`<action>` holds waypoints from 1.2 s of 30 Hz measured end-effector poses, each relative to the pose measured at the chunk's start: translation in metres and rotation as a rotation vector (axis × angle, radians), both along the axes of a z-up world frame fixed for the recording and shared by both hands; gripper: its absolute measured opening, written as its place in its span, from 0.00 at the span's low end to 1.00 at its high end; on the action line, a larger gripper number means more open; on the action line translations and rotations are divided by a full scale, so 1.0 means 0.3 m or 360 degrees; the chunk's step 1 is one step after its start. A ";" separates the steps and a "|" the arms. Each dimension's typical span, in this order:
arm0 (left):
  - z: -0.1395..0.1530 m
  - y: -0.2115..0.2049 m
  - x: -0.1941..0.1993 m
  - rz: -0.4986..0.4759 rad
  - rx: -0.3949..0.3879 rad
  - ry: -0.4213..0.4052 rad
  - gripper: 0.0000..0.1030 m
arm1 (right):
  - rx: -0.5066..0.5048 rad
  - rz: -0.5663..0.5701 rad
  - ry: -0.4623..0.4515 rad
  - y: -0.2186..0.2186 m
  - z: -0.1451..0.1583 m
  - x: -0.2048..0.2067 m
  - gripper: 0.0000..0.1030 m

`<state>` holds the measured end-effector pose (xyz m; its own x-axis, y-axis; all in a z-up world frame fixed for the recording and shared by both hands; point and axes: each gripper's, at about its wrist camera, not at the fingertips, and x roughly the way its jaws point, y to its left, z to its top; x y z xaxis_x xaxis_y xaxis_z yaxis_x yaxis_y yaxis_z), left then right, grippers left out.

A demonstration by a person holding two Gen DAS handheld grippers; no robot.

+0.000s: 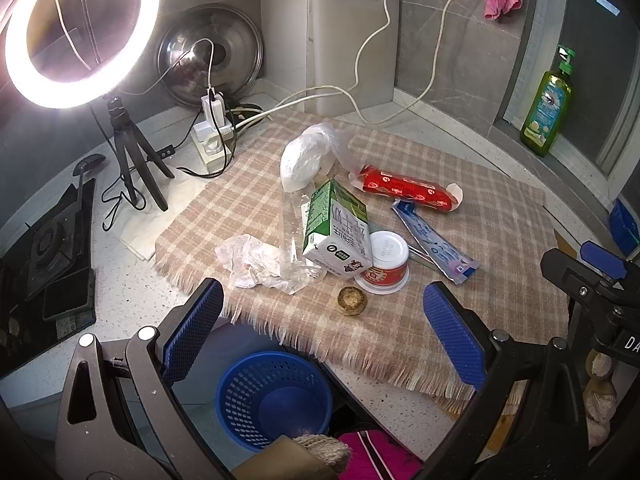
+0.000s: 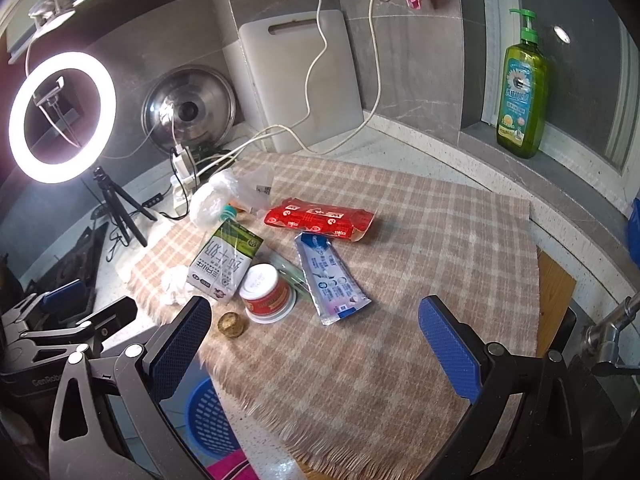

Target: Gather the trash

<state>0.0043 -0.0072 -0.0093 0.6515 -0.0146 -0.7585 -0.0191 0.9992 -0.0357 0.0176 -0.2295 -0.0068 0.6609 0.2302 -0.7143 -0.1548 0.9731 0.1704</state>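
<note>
Trash lies on a checked cloth (image 1: 500, 240): a green-white milk carton (image 1: 338, 236), a red-white cup (image 1: 386, 262), a red wrapper (image 1: 404, 188), a blue-white sachet (image 1: 434, 246), crumpled plastic (image 1: 260, 264), a white bag (image 1: 304, 158) and a small brown lump (image 1: 352, 300). They also show in the right wrist view, with the carton (image 2: 226, 266), cup (image 2: 266, 292), wrapper (image 2: 320, 218) and sachet (image 2: 332, 278). A blue basket (image 1: 276, 398) stands below the counter edge. My left gripper (image 1: 324, 336) is open and empty above the basket. My right gripper (image 2: 314, 348) is open and empty over the cloth.
A ring light on a tripod (image 1: 80, 32), a power strip with cables (image 1: 212, 136), a pot lid (image 1: 210, 56) and a cutting board (image 1: 352, 40) stand at the back. A green soap bottle (image 1: 548, 108) sits on the sill. A stove (image 1: 44, 272) is at the left.
</note>
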 end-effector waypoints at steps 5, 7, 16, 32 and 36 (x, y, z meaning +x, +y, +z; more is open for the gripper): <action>0.002 0.005 -0.001 0.0004 0.0000 0.0001 0.99 | 0.0006 -0.0001 0.0009 -0.004 -0.002 0.005 0.99; -0.004 0.001 0.000 0.0006 -0.0001 0.0001 0.99 | 0.0010 -0.0003 0.0016 0.000 -0.010 0.001 0.99; 0.001 0.005 0.000 0.0002 0.0001 0.0002 0.99 | 0.0016 -0.0006 0.0023 0.001 -0.013 0.000 0.99; -0.039 -0.002 -0.010 0.0012 -0.0001 0.0010 0.99 | 0.0047 -0.0004 0.0065 0.004 -0.023 0.008 0.99; -0.047 0.008 -0.009 0.0017 -0.0003 0.0015 0.99 | 0.0051 -0.0005 0.0076 0.002 -0.024 0.012 0.99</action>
